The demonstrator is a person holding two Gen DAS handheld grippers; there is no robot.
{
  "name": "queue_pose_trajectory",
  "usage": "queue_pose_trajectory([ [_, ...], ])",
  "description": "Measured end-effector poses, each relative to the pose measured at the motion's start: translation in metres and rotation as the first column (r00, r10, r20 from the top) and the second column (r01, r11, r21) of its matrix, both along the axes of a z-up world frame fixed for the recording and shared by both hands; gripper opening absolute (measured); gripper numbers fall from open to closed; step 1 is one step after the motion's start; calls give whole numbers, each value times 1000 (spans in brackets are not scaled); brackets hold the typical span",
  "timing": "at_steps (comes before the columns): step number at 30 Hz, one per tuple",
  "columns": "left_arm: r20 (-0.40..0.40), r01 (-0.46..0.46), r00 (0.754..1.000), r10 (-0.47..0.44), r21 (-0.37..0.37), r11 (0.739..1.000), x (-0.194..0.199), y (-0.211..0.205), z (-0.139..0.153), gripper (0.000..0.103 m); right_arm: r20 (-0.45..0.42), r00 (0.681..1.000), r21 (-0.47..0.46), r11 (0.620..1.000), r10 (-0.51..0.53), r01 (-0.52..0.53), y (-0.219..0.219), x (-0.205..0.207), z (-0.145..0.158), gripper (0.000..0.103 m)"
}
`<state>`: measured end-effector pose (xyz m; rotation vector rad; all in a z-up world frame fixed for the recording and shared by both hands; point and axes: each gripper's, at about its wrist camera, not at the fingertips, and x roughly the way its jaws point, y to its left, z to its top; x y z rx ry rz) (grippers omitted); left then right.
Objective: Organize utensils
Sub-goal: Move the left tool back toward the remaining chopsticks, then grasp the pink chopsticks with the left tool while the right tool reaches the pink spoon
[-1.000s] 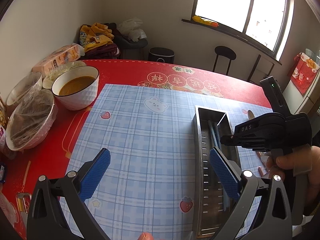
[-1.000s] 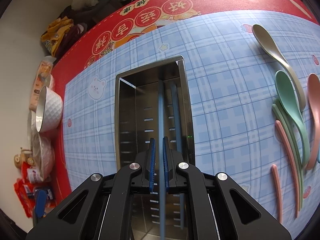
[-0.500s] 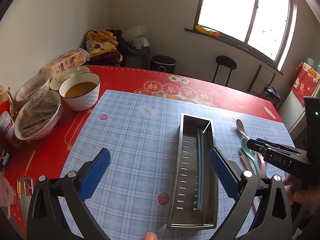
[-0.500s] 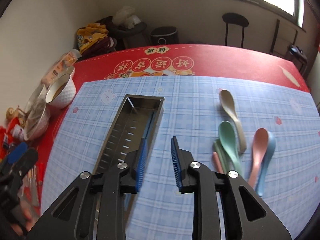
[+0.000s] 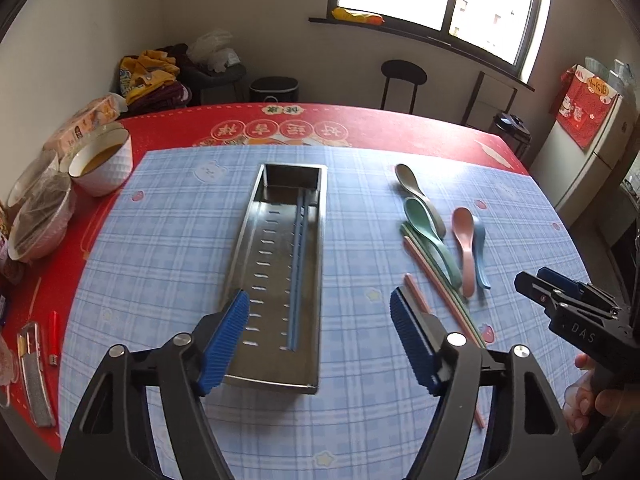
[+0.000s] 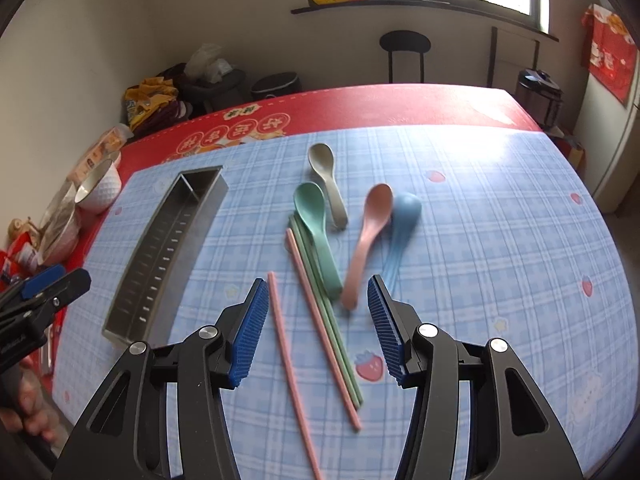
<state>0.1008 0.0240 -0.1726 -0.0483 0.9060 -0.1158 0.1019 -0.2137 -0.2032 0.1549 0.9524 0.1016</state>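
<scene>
Both jaws are standing wide and empty: I am hovering the left gripper (image 5: 320,336) over the steel tray (image 5: 256,216), already holding blue chopsticks (image 5: 298,268), while the right gripper (image 6: 316,326) is facing loose spoons (image 6: 320,216) and pink chopsticks (image 6: 316,320) awaiting sorting.

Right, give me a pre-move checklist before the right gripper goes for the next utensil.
1. Right gripper open and empty: ok.
2. Left gripper open, holding nothing: ok.
3. Metal tray has room; only the blue chopsticks lie in it: ok.
4. Pink chopsticks within the right gripper's opening line: ok, one lies between the fingers' line of sight.
5. Pink chopsticks free of the green chopsticks: not ok for the longer-lying one, which touches them.
6. Spoons clear of the grasp path: cannot tell; the pink spoon ends near the right finger.
</scene>
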Motion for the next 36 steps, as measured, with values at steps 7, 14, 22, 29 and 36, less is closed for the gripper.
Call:
queue_pose_trajectory([
  [7, -138, 60, 988, -70, -75, 995, -2, -70, -55, 40, 8, 1000, -29, 999, -13, 14, -41, -27, -9, 50],
  [14, -252, -25, 968, -5, -118, 993, 15, -110, -101, 27, -23, 1000, 11, 1000, -5, 5, -75, -47, -30, 51],
  [22, -256, -34, 966, 16, -65, 997, 18, -135, -113, 21, -56, 995, 50, 995, -82, 85, -114, -52, -44, 51],
  [29, -233, -26, 972, 25, 1, 1000, 20, -148, -118, 19, -59, 994, 63, 994, -87, 91, -126, -51, -46, 51],
  [36, -234, -5, 972, 12, 30, 1000, 26, -143, -119, 9, -67, 994, 111, 989, -91, 99, -129, -48, -50, 51],
])
